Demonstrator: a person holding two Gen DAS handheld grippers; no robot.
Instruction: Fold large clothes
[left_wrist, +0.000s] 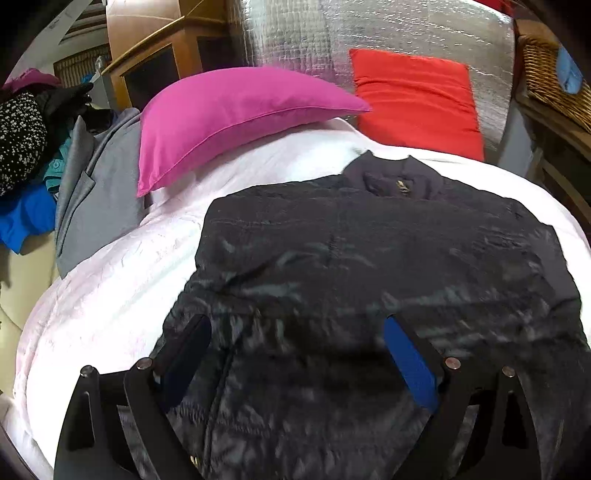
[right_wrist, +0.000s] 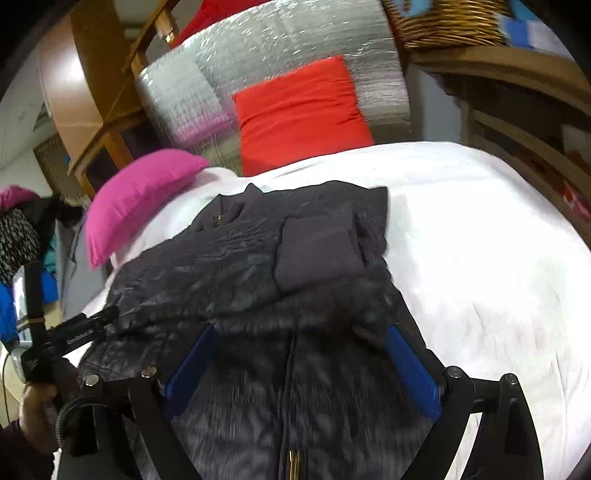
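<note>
Jacket (left_wrist: 369, 266), dark and quilted with a slight sheen, lies flat on the bed (left_wrist: 122, 288), collar toward the head end, hem toward me. I see its stand-up collar with a small brass zip pull, and in the right wrist view a sleeve folded in across the chest as a smooth matte rectangle. The front zip runs down the middle toward the near edge.

Both my tongs are spread wide with nothing between them. The left tongs (left_wrist: 295, 354) hover over the lower part of the jacket, their blue pads apart. The right tongs (right_wrist: 299, 362) sit above the zip line near the hem, equally splayed.

The bed cover is white and crinkled. A plump magenta pillow (left_wrist: 221, 122) lies at the head end's left corner, and a flat red cushion (left_wrist: 417, 103) leans on a silver foil panel (left_wrist: 369, 33) behind. A woven wicker basket (right_wrist: 443, 22) stands on a wooden shelf to the right.
</note>
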